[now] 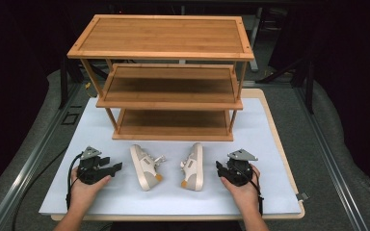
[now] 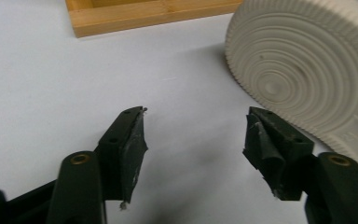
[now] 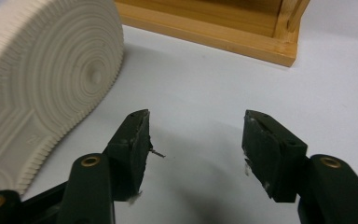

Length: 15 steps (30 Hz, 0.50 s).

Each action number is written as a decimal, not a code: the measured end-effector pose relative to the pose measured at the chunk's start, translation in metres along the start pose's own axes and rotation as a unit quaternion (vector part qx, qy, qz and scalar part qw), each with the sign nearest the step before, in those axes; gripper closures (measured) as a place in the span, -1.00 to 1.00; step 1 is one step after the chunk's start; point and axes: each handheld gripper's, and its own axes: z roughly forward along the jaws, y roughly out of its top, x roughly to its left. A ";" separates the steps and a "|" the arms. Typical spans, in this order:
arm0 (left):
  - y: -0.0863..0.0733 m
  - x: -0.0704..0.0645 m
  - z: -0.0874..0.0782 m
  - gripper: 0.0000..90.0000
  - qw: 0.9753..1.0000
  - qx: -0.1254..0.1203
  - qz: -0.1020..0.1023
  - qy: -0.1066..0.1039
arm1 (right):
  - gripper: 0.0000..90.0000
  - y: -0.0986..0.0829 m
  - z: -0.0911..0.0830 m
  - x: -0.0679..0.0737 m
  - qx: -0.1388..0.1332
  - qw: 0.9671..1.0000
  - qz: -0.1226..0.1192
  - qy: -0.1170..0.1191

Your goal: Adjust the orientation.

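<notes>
No text, label, brand or number can be read anywhere. The nearest thing to a mark is moulded into each shoe sole: in the left gripper view, a small raised patch on the left shoe (image 2: 349,134) just right of the right jaw, too blurred to read; in the right gripper view, a like patch on the right shoe (image 3: 33,138) just left of the left jaw, equally unreadable.
</notes>
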 end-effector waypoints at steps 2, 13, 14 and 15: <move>0.001 -0.003 -0.004 -0.11 1.000 -0.008 -0.001 -0.003 | -0.08 -0.001 -0.004 0.002 -0.002 1.000 -0.002 0.004; 0.003 -0.014 -0.008 -0.03 1.000 -0.019 -0.013 -0.021 | -0.07 -0.002 -0.017 0.012 -0.021 1.000 -0.013 0.006; 0.003 -0.015 -0.009 0.01 0.999 -0.022 -0.013 -0.023 | -0.06 -0.003 -0.017 0.012 -0.021 1.000 -0.012 0.005; 0.004 -0.015 -0.009 0.04 0.999 -0.025 -0.013 -0.024 | -0.04 -0.003 -0.017 0.012 -0.017 1.000 -0.009 0.004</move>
